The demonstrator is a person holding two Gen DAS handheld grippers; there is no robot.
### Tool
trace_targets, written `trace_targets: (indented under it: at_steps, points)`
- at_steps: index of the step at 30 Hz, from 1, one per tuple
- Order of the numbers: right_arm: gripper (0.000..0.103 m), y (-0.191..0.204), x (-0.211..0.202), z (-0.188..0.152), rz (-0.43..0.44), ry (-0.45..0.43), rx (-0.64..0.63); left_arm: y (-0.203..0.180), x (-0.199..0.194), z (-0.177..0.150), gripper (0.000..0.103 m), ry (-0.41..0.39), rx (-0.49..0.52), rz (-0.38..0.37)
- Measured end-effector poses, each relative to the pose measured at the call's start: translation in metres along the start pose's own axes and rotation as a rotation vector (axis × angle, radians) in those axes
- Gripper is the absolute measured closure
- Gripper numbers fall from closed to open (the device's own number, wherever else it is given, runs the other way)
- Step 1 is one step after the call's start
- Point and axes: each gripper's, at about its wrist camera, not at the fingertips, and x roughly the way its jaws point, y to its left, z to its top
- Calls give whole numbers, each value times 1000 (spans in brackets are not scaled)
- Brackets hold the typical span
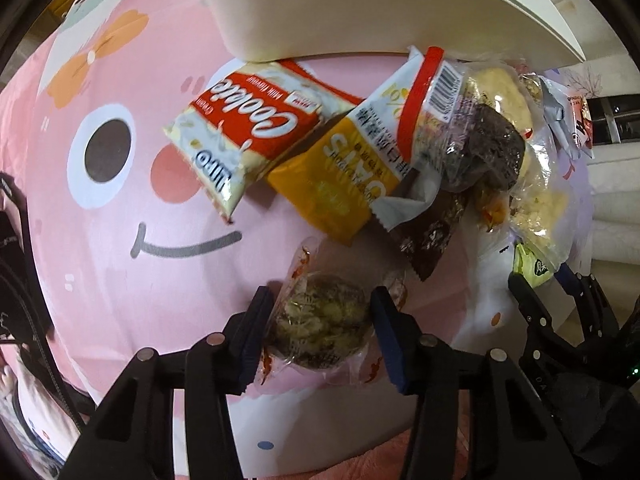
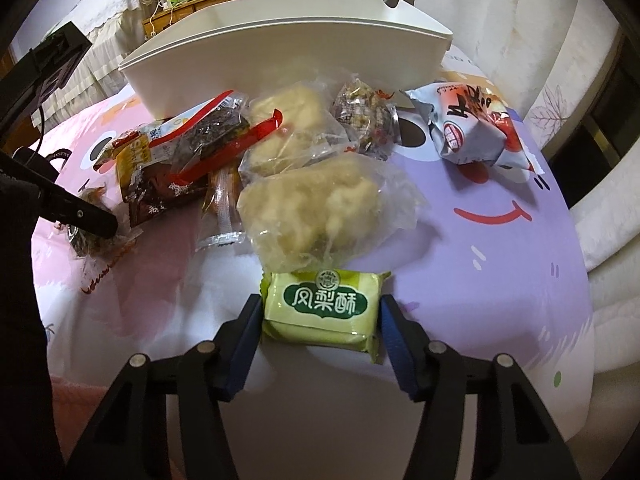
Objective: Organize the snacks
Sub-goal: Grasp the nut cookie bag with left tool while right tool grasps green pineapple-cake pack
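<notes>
My left gripper (image 1: 320, 312) is shut on a clear-wrapped round snack with a flaky top (image 1: 320, 324), low over the pink cloth. My right gripper (image 2: 320, 320) is shut on a green pineapple-cake packet (image 2: 322, 312). The right gripper also shows in the left wrist view (image 1: 540, 280). The left gripper also shows in the right wrist view (image 2: 80, 216). A white bin (image 2: 288, 52) stands behind the snack pile. The pile holds a red Cookies pack (image 1: 244, 128), a yellow oats bar (image 1: 340, 180), a dark cake in clear wrap (image 1: 484, 148) and pale pastries in clear bags (image 2: 316, 208).
A silver and red snack bag (image 2: 472, 128) lies to the right on the purple part of the cartoon cloth (image 2: 500, 260). A brown wrapper (image 1: 432, 236) lies under the pile. A white cushioned edge (image 2: 612, 240) runs along the right side. Furniture stands in the background.
</notes>
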Motion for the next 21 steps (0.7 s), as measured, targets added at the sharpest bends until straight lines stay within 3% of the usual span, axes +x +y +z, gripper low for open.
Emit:
trace_targets:
  at_steps: [10,21]
  points:
    - [47,9,-8,-13,-11,25,19,12,-13,-33,65,-49,-17,-19]
    - [48,30,-20,-28,-21,25,36,28,-35,-75,65,-116,-15,-9]
